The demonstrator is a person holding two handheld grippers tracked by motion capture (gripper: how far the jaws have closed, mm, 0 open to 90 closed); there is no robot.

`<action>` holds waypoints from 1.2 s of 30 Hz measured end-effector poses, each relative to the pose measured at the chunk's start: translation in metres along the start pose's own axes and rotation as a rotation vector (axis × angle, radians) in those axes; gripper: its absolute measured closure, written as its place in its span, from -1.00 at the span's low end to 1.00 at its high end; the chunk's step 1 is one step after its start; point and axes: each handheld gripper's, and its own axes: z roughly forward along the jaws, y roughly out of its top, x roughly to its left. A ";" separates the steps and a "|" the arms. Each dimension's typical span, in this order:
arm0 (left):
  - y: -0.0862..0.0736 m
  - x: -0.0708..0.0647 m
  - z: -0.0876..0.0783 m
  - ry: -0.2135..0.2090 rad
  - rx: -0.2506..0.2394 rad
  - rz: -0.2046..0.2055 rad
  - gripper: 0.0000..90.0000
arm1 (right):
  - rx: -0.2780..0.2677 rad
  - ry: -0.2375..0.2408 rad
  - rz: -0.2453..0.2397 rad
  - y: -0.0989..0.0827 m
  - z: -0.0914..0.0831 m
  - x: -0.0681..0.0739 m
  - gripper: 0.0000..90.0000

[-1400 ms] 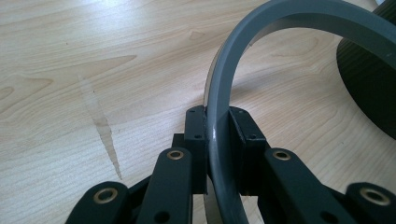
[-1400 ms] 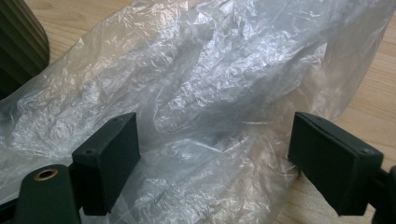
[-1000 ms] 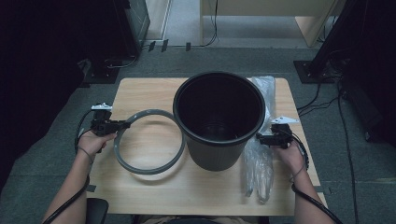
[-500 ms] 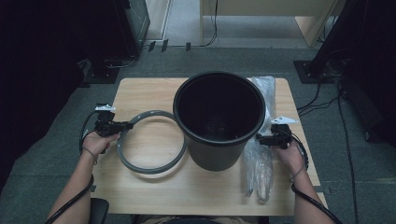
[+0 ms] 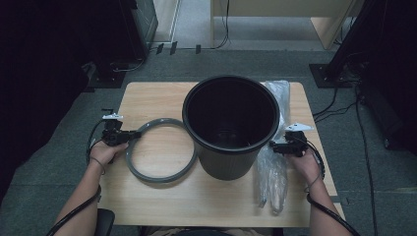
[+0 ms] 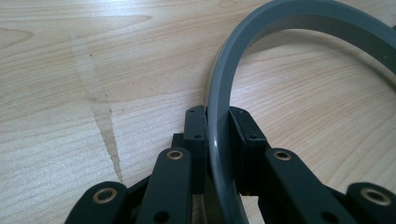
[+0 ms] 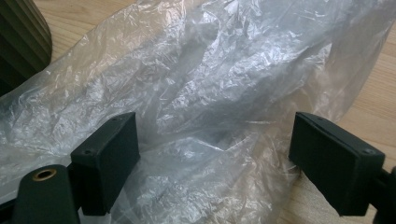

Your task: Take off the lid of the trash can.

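Left gripper view: left gripper point(image 6: 217, 135) clamps ring point(image 6: 243, 56); thin edge hold may slip. Right gripper point(image 7: 212, 163) gapes over bag point(image 7: 210, 84); film may snag.

The ring point(image 5: 160, 150) is dark grey with a smooth, slightly glossy surface, and it has no pattern. The bucket point(image 5: 231, 128) is black, inside and outside, and its outer wall has fine vertical ribs. The plastic bag point(image 7: 210, 93) is transparent and colourless, with whitish shine on its many wrinkles. The table point(image 5: 147, 98) is light wood with a pale beige grain pattern. The left gripper point(image 6: 217, 126) and the right gripper point(image 7: 212, 158) are black, with small brass-coloured rivets.
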 end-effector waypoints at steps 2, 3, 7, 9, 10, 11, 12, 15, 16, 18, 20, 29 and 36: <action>-0.001 0.000 0.003 0.003 -0.001 0.012 0.74 | 0.000 0.000 0.000 0.000 0.000 0.000 -0.65; -0.001 0.000 0.004 0.002 -0.004 0.021 0.73 | 0.000 0.001 -0.001 0.000 0.000 0.000 -0.65; -0.001 0.000 0.006 -0.001 -0.023 0.033 0.72 | 0.000 0.006 -0.006 0.000 0.000 0.000 -0.64; -0.002 0.000 0.006 0.005 -0.029 0.044 0.70 | 0.000 0.007 -0.006 0.000 0.000 0.000 -0.64; -0.002 0.000 0.006 0.005 -0.029 0.045 0.69 | -0.001 0.007 -0.007 0.000 0.000 0.000 -0.63; -0.002 0.001 0.005 0.005 -0.031 0.044 0.68 | -0.001 0.009 -0.007 0.000 0.000 0.001 -0.61; -0.003 0.001 0.005 0.004 -0.033 0.038 0.66 | -0.006 0.008 -0.012 0.000 0.000 0.000 -0.56; -0.004 0.001 0.005 -0.005 -0.041 0.021 0.60 | -0.013 0.016 -0.017 -0.001 -0.001 0.001 -0.48; -0.004 0.001 0.005 -0.012 -0.045 0.017 0.54 | -0.014 0.017 -0.016 -0.001 -0.001 0.001 -0.45; -0.004 0.002 0.004 -0.013 -0.049 0.013 0.43 | -0.018 0.015 -0.015 -0.001 -0.002 0.001 -0.40; -0.004 0.001 0.004 -0.009 -0.050 0.022 0.40 | -0.019 0.018 -0.016 -0.001 -0.002 0.001 -0.36; -0.004 -0.002 0.005 0.001 -0.051 0.045 0.10 | -0.037 0.039 -0.034 -0.001 -0.003 0.004 0.02; -0.004 -0.002 0.005 -0.012 -0.057 0.037 0.00 | -0.043 0.048 -0.041 -0.001 -0.003 0.008 0.24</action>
